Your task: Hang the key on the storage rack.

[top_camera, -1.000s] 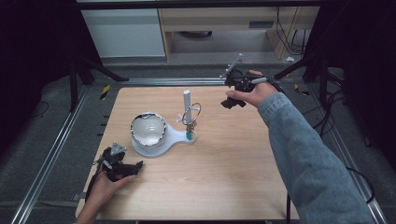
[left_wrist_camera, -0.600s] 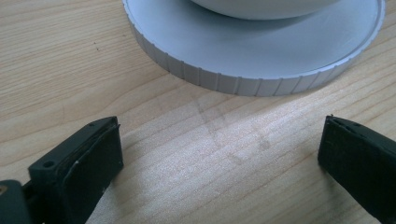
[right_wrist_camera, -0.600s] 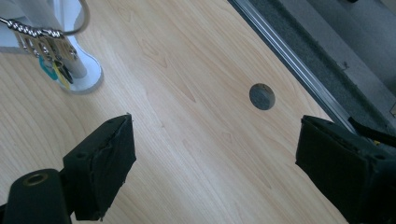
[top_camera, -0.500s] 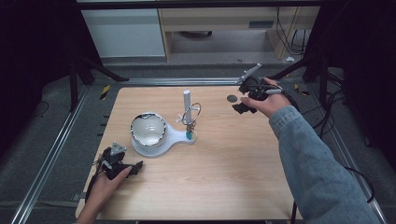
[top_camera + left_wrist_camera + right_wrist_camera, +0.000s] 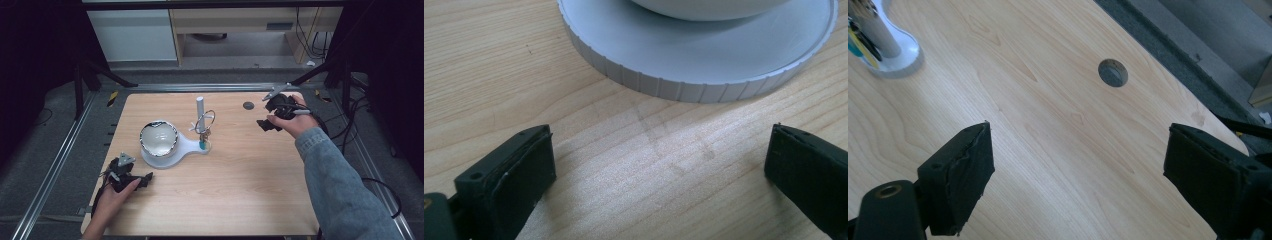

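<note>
- White stand (image 5: 172,150): round ribbed-edge base, smooth matte plastic, sits mid-bench; holds a shiny bowl-like piece (image 5: 158,139), with a white post (image 5: 200,107) and a wire ring (image 5: 205,121) at the stand's far end.
- Left gripper (image 5: 142,181) rests on the bench just near-left of the stand; fingers (image 5: 524,170) wide apart, nothing between them, ribbed rim (image 5: 684,90) just ahead.
- Right gripper (image 5: 264,125) is well right of the stand, near the round hole (image 5: 248,105) in the bench; fingers (image 5: 960,165) spread wide, empty, angled down over bare wood.
- Risk: left fingers could nudge the stand's rim and slide it, since smooth plastic on smooth laminate looks low-friction.
- Risk: right gripper coming in toward the stand could clip the thin wire ring or topple the post.
- Bench (image 5: 240,175): light wood-grain, flat, slightly glossy.
</note>
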Available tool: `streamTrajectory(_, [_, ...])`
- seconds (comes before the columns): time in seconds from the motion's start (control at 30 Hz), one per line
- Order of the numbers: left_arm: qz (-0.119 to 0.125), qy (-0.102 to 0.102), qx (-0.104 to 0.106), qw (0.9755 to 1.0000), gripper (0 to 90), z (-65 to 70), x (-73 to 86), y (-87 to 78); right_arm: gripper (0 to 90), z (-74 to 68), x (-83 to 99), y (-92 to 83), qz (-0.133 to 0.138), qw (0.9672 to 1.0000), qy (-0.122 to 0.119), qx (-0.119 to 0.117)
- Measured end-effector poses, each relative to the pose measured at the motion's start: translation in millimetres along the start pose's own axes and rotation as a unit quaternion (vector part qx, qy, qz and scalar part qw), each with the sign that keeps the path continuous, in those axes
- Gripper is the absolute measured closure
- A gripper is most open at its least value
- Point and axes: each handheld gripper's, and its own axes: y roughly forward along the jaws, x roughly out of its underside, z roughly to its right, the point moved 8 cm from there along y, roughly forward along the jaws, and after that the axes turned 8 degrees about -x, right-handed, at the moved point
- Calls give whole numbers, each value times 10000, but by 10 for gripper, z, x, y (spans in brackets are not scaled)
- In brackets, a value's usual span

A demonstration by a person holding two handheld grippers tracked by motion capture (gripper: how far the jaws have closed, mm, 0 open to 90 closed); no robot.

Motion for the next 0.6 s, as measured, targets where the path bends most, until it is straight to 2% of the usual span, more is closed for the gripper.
streamTrajectory(0.03, [-1,-1,-3,10000,0,-1,0,0,136,21,84,32,19,9999,73,66])
streamTrajectory(0.2, [2,-4,-9,10000,0,-2,-1,0,146,45,228,91,18,9998,179,128])
streamTrajectory(0.5, [-2,-21,-18,10000,0,-4,-1,0,162,28,593,237,69,9988,484,68])
streamTrajectory(0.6, [-2,-22,-18,10000,0,-4,-1,0,165,19,655,260,67,9986,518,50])
